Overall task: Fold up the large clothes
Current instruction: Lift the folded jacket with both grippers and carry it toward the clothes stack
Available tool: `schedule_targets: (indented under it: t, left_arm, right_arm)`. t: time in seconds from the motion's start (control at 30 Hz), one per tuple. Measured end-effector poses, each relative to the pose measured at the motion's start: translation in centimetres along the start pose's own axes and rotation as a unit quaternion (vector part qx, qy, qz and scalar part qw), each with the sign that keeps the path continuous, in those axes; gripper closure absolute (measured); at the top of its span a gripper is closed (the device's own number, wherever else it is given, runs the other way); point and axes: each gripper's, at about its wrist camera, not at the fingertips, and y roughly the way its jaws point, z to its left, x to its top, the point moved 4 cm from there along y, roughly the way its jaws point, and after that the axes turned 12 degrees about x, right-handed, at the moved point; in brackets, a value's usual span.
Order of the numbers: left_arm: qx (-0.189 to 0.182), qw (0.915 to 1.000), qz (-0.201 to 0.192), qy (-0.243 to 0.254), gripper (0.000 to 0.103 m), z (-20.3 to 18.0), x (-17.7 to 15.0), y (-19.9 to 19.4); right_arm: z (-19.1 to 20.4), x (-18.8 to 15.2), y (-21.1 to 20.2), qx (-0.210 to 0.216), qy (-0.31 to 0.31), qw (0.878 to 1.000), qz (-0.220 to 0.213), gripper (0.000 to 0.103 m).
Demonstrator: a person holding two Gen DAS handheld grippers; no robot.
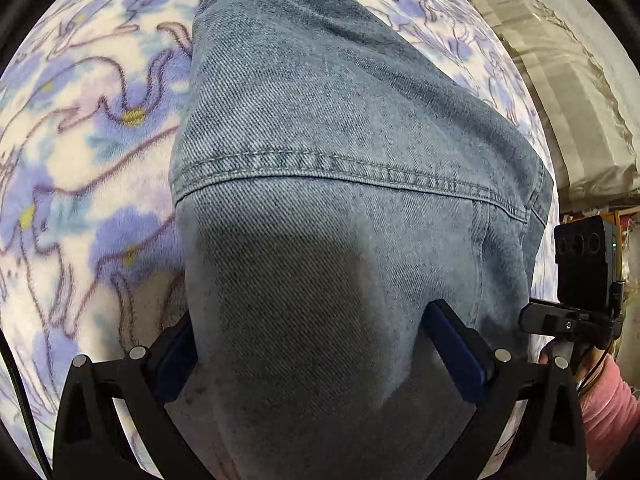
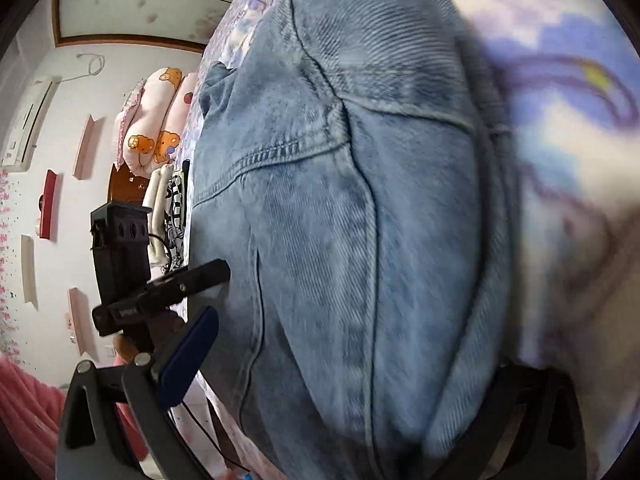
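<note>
Both grippers [image 1: 312, 356] [image 2: 340, 392] apparently astride denim [image 1: 340, 120].

denim garment [image 2: 340, 220], floral blanket [image 2: 560, 120], right claw [image 2: 340, 380]

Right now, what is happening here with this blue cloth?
A person holds a pair of tongs in each hand and is folding a denim garment on a flowered blanket. In both views the denim bulges up between the fingers and fills most of the picture. The left tongs stand wide, with denim between the pads; the right tongs too, though one finger is hidden by cloth. Whether either pair really grips cannot be told. A pink sleeve shows at the edge.
</note>
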Motion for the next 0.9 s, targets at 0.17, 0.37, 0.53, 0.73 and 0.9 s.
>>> schedule_targets:
  t: [0.17, 0.37, 0.53, 0.73, 0.9]
  left_arm:
    - [0.001, 0.9999, -0.011, -0.010, 0.000, 0.7, -0.7, -0.5]
    - [0.020, 0.9996, -0.010, -0.016, 0.000, 0.5, -0.9, -0.8]
    - [0.042, 0.9988, -0.007, -0.026, 0.004, -0.2, -0.8, -1.1]
    - [0.065, 0.9973, -0.014, -0.030, 0.017, -0.7, -1.1, -2.1]
    - [0.088, 0.9951, -0.024, -0.037, 0.037, -1.3, -1.5, -3.4]
  right_arm:
    - [0.3, 0.7, -0.2, 0.067, 0.032, 0.997, -0.026, 0.000]
    - [0.6, 0.6, 0.2, 0.061, 0.024, 0.997, -0.029, 0.000]
    - [1.7, 0.6, 1.0, 0.042, 0.009, 0.999, -0.025, 0.001]
    - [2.0, -0.1, 0.8, -0.002, -0.014, 0.999, -0.029, 0.026]
    - [0.9, -1.0, -0.4, -0.043, 0.001, 0.998, -0.056, 0.064]
